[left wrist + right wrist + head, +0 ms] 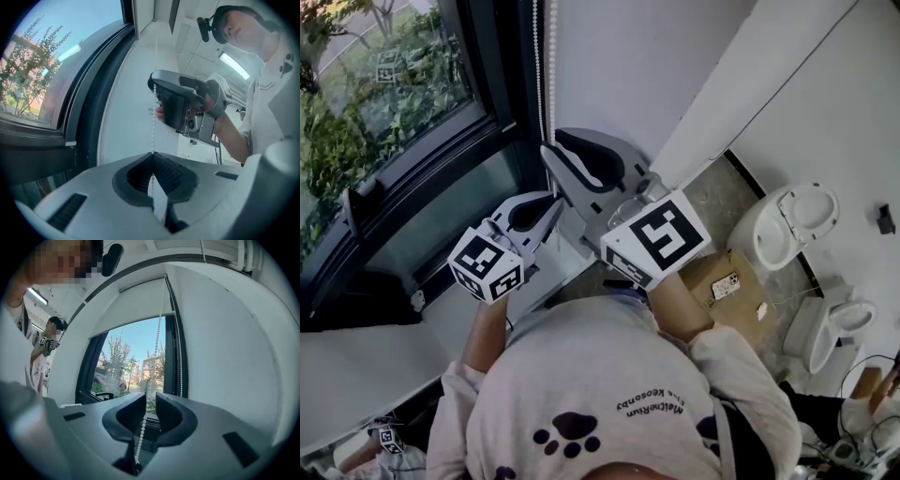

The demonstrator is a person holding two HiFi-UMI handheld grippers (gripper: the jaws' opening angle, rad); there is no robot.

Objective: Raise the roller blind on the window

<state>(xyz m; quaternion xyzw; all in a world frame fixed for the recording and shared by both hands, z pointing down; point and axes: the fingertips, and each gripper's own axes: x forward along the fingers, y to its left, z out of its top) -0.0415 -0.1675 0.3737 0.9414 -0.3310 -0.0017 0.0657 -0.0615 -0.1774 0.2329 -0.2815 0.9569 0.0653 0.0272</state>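
Beside the window (pixel 384 103), left tongs (pixel 152 153) clamp the bead chain (pixel 153 129); right tongs (pixel 150 397) stand slightly apart around it.

Small curved print on grey shirt (pixel 623 389), upside down, too small to read reliably.

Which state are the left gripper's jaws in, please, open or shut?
Shut: the left gripper has its jaws together at the tips, pinching the bead chain.
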